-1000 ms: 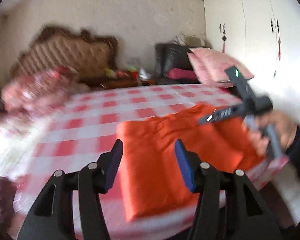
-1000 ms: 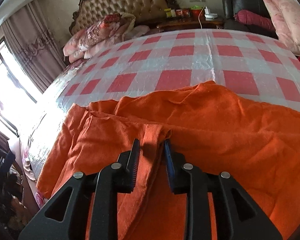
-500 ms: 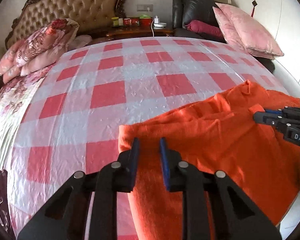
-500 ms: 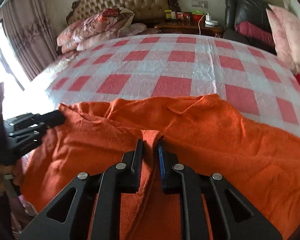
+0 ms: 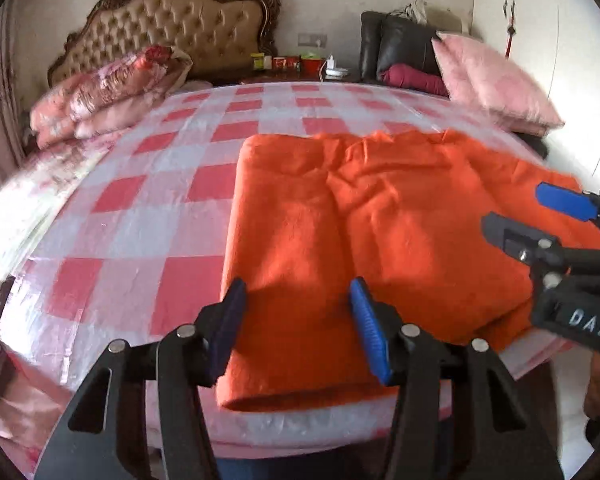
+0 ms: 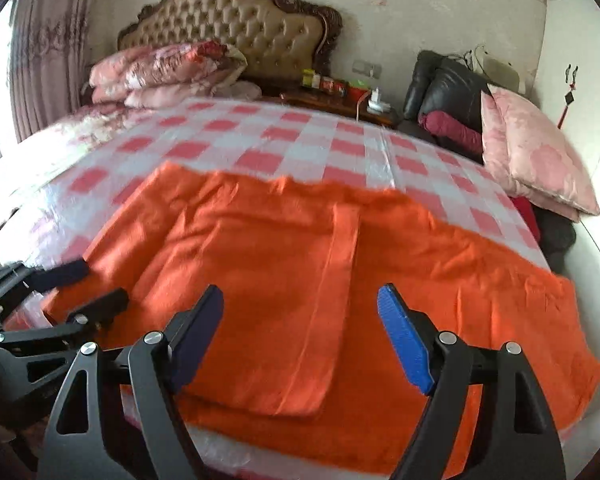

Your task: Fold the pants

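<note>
Looks like one fold is in: the fuzzy orange fleece pants are lying doubled over at the near edge of the red-and-white checked bed cover, still one long strip needing another fold or two. Both the left gripper and right gripper are hovering over them, fingers spread wide, gripping nothing.

My left tongs and right tongs are matte black plastic with silver screws, ribbed blue pads, and white "DAS" lettering on one.

Orange fleece pants are being laid flat, folded and lightly creased, along the near edge of the bed.
</note>
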The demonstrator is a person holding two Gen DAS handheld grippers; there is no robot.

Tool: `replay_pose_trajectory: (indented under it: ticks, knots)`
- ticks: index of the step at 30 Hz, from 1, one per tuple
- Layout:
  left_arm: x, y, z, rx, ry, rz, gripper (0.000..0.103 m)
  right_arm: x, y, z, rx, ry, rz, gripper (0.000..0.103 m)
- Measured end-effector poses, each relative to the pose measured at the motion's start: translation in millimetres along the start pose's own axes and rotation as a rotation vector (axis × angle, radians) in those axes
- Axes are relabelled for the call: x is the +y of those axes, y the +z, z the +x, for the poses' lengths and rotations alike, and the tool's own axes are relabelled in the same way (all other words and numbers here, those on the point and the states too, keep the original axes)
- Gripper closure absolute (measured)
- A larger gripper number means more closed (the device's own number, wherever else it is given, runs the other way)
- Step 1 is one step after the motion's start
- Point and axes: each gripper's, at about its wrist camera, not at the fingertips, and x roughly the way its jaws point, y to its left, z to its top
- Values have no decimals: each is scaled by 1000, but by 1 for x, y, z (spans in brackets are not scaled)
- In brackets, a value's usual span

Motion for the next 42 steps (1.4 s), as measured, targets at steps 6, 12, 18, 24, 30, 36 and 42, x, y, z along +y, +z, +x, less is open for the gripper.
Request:
replay_pose_trajectory:
  ticks: [6,12,18,24,30,36,42]
  knots:
    - [1,-2,5,-17,9,-4,44,-9,-16,16,41,-17,29,25]
    - [1,-2,7,-25,5,-4,44,-11,-19,17,31,-8,37,22]
    - [7,-1,2,-25,0,-50,43,-15,-23,18,21,21,58,21]
    - [24,-15,-16,-58,74,-62,44,-19,-24,20,18,49,80,19]
    - [35,-27,-18,-61,44,-80,45,-19,-25,21,13,52,79,18]
    - [60,-34,-24,-86,-141,-228,47,-18,-23,21,23,44,59,16]
    - [76,-47,-30,-105,-279,-325,61,-12,-20,20,30,1,30,16]
